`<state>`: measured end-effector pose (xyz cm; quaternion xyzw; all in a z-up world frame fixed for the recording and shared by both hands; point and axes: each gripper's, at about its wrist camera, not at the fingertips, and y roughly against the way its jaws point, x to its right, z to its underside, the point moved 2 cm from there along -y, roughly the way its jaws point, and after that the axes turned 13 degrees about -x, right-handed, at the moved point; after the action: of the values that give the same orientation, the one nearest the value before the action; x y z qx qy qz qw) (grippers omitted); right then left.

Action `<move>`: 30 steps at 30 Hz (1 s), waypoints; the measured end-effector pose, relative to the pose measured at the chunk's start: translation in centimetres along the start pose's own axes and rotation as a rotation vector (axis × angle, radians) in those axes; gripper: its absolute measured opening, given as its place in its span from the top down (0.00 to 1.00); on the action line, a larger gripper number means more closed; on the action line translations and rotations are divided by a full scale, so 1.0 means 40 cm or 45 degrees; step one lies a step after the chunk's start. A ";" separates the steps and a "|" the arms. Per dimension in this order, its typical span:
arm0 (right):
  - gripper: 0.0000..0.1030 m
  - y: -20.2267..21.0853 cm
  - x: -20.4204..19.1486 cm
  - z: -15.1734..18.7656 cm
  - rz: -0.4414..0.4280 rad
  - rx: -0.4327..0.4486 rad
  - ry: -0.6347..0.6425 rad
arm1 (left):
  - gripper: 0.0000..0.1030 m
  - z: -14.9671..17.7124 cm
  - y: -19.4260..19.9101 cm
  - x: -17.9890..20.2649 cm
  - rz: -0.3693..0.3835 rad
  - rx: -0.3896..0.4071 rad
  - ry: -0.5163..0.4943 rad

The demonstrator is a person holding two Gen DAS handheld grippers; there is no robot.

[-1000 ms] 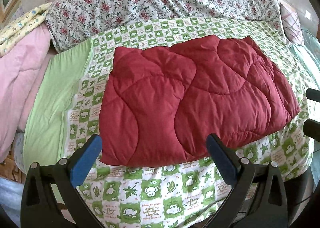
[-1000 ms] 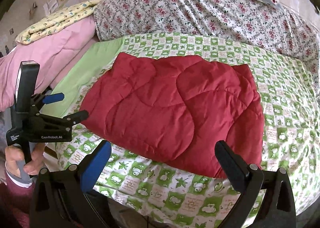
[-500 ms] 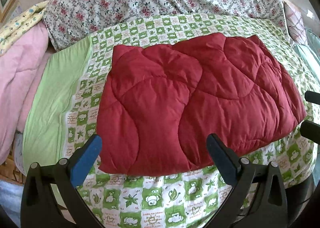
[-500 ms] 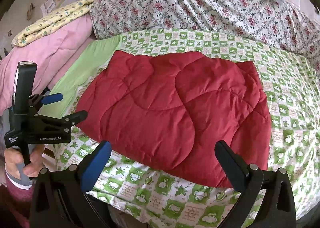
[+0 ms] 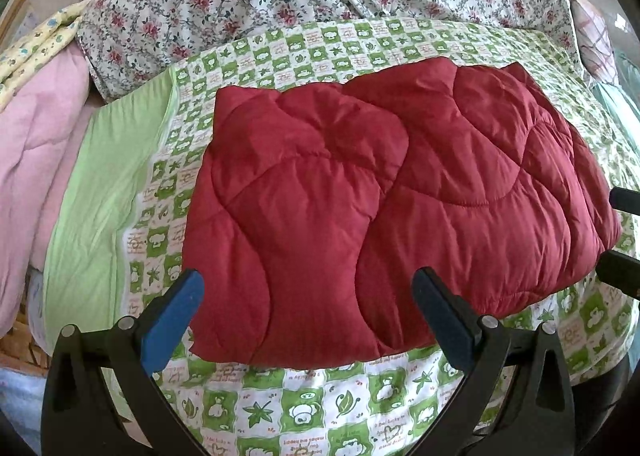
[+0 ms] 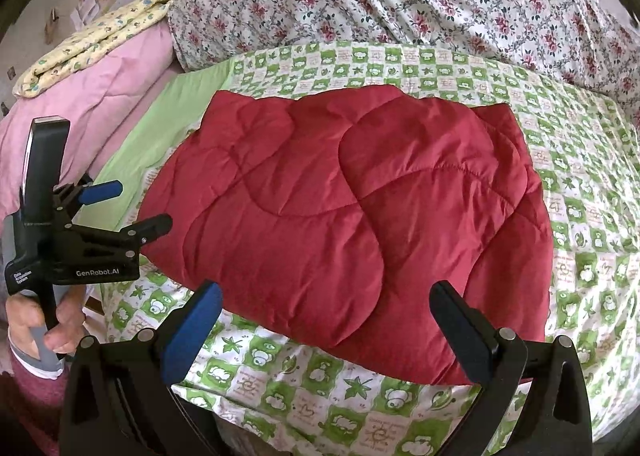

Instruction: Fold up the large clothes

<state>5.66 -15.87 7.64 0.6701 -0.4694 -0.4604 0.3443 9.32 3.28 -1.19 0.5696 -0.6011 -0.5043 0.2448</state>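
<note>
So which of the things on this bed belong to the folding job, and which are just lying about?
Job: red quilted garment; left tongs and right tongs, both open, empty.

Lying about: green checked sheet, floral bedding, pink quilt, yellow cloth.

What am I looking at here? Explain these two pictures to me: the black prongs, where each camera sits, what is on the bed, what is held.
No robot: a person holds a two-finger gripper in each hand, with a camera on each looking along its fingers. One picture is from the left gripper, the other from the right gripper, where the left one and the hand holding it also show. Both are open and hold nothing. A folded red quilted garment lies on the green-checked bedsheet. A floral quilt lies behind, pink bedding at the left.
</note>
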 end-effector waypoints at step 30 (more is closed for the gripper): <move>0.00 -0.023 0.013 -0.029 0.012 -0.026 0.032 | 0.00 -0.028 -0.023 -0.005 0.008 -0.010 -0.012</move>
<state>7.13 -16.02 7.06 0.6700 -0.4634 -0.4552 0.3593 10.74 3.25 -1.53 0.5643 -0.6020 -0.5086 0.2459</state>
